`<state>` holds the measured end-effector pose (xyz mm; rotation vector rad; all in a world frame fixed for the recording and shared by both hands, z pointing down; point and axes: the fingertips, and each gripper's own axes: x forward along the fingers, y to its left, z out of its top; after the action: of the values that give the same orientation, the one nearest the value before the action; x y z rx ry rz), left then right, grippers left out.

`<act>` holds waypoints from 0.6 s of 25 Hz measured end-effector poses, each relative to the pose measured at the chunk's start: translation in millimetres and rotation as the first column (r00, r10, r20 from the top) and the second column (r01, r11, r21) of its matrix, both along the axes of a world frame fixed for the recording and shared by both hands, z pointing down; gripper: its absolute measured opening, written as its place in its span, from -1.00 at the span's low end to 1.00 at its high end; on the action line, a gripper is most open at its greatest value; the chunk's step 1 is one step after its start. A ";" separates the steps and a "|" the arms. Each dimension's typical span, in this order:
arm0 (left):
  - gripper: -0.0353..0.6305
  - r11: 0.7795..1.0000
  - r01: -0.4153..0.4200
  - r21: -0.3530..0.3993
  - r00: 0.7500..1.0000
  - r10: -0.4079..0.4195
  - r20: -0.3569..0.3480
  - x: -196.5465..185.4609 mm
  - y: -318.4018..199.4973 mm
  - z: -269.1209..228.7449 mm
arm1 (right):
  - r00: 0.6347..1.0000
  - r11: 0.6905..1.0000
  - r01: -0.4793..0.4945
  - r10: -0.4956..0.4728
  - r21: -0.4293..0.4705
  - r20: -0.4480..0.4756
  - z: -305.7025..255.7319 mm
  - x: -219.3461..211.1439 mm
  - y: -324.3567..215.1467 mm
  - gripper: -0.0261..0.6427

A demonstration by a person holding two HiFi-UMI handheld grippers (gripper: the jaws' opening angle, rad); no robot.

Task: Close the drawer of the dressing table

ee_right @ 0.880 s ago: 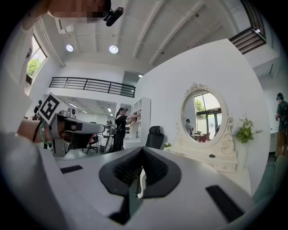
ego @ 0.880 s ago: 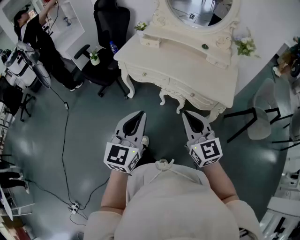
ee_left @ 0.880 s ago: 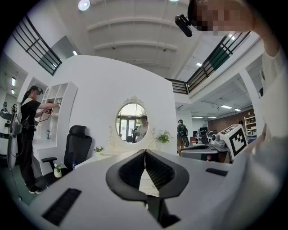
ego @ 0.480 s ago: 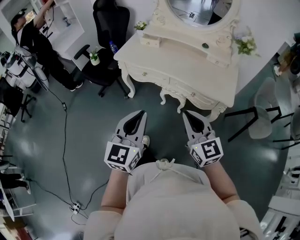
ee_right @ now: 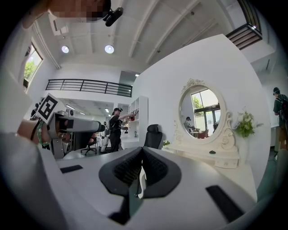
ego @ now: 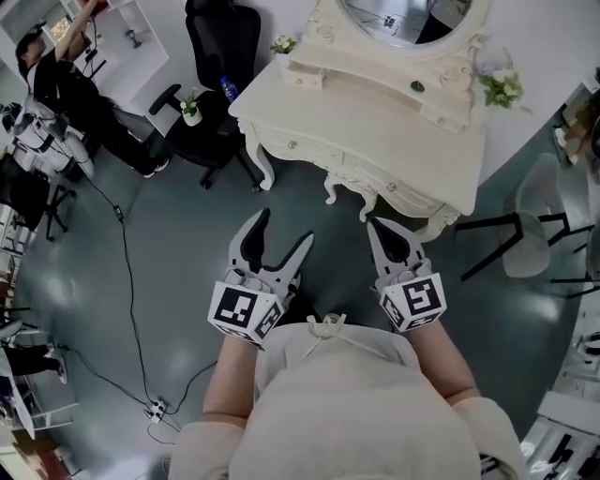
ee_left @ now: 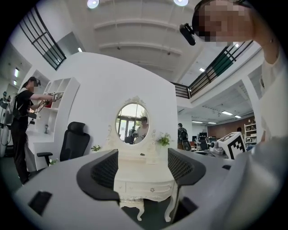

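Drawer [ee_left: 150, 188] of the dressing table [ego: 375, 112] sat well off from both tools; nothing had touched it.

Nearest the camera: wearer's pale top [ego: 328, 403], forearms held out level. Left gripper [ego: 284, 230] had its jaws spread wide, nothing between the pads. Its own view looked through the gap straight at the table's front. Right gripper [ee_right: 142, 157] had its jaws pressed together, holding nothing, and was aimed left of the table, toward the chair. Both hung over bare grey floor [ego: 169, 244], well apart from the table's curled legs.

Beyond: table against the white wall, centre drawer with one small knob, a smaller front to its left. From this range the fronts looked about flush; could not tell which, if any, stood out. Oval mirror [ego: 403, 19] above, flowers [ego: 502, 89] at the table's right end as pictured. Farther left, black office chair [ego: 220, 47] and a person [ego: 66, 75] reaching into white shelves.

Judgement: task at the approach stage. Left to do: close the gap, set a jaw on the drawer front, push it home.
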<state>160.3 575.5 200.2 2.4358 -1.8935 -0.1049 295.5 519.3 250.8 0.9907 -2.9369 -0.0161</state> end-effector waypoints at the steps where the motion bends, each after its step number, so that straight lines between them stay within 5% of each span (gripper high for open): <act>1: 0.13 1.000 0.004 -0.007 1.000 -0.004 0.015 -2.1 -4.2 2.0 | 1.000 1.000 0.000 0.000 -0.001 -0.001 1.0 -1.6 -4.2 -0.90; 6: 0.13 1.000 0.010 0.006 0.993 -0.010 0.114 -17.5 -31.9 3.7 | 1.000 1.000 -0.007 0.007 0.000 -0.012 5.5 -18.4 -30.6 -0.90; 15: 0.12 0.998 -0.016 -0.064 0.998 0.020 0.052 -99.3 -118.1 30.7 | 0.997 0.997 -0.070 0.069 -0.040 -0.039 24.3 -81.0 -113.5 -0.90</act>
<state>61.0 457.5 230.9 2.4368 -1.8645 0.0204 214.5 405.8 275.1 1.0738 -2.8554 0.0274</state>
